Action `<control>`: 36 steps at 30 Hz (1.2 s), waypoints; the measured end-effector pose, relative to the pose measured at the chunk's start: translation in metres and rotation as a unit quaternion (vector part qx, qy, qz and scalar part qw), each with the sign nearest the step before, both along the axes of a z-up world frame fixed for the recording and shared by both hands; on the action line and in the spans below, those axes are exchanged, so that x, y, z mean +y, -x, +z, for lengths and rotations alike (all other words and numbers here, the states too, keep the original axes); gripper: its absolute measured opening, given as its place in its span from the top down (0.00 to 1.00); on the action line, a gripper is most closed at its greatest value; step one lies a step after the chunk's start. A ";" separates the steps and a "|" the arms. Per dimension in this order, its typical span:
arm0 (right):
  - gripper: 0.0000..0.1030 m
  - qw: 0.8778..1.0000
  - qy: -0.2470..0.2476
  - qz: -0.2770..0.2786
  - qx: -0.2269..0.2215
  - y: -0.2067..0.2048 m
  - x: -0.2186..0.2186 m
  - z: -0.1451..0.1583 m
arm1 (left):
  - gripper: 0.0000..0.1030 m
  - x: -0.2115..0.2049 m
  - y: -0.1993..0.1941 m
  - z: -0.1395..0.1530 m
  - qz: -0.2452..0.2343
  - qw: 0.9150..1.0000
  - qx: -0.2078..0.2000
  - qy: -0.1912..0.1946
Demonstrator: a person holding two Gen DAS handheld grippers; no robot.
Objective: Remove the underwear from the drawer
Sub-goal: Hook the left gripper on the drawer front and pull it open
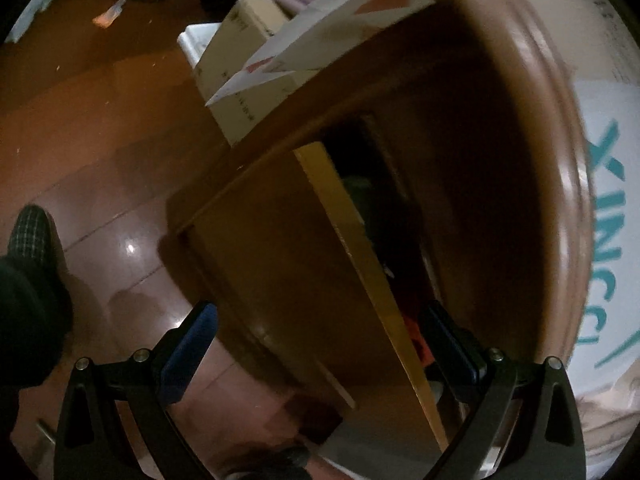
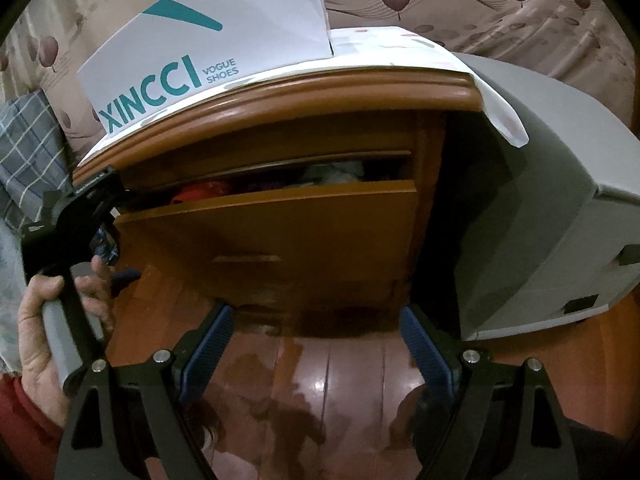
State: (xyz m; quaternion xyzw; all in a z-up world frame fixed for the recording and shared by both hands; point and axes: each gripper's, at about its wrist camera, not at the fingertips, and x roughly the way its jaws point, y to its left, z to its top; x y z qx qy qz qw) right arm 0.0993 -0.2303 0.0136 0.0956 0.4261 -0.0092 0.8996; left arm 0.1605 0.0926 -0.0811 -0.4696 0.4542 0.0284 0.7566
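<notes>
**Drawer ajar, both grippers empty**

The brown wooden drawer (image 2: 272,224) stands partly pulled out; red and dark crumpled underwear (image 2: 200,192) lies inside along its front edge. The left gripper (image 1: 316,344) straddles the drawer front, jaws wide. The right gripper (image 2: 316,344) gapes, holding nothing

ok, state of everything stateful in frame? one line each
drawer: partly open, front pulled out a little from the nightstand
clothes in the drawer: inside, only the tops show through the gap
left gripper: open, straddling the drawer front's top edge
right gripper: open, empty, over the floor short of the drawer
shoe box: on the nightstand top, lid flap raised
</notes>
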 end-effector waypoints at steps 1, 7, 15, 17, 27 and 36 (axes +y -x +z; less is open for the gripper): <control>0.15 1.000 -0.002 0.001 0.000 0.000 0.000 0.000 | 0.04 0.002 -0.002 -0.003 0.007 1.000 0.005 0.006; 0.15 1.000 -0.013 0.002 0.003 0.000 -0.002 0.000 | 0.00 0.005 -0.003 -0.016 0.032 0.999 0.020 0.037; 0.15 1.000 -0.025 0.000 0.009 0.000 -0.005 -0.001 | 0.00 0.002 -0.015 -0.036 0.058 0.993 0.055 0.082; 0.15 1.000 -0.026 -0.001 0.010 -0.001 -0.005 -0.001 | 0.00 0.001 -0.018 -0.042 0.055 0.992 0.059 0.100; 0.15 0.999 -0.033 -0.007 0.016 -0.002 -0.008 -0.003 | 0.00 0.006 -0.024 -0.038 0.036 0.991 0.070 0.105; 0.15 0.999 -0.027 -0.007 0.016 -0.004 -0.005 -0.003 | 0.00 0.006 -0.002 -0.021 0.040 0.996 0.064 0.052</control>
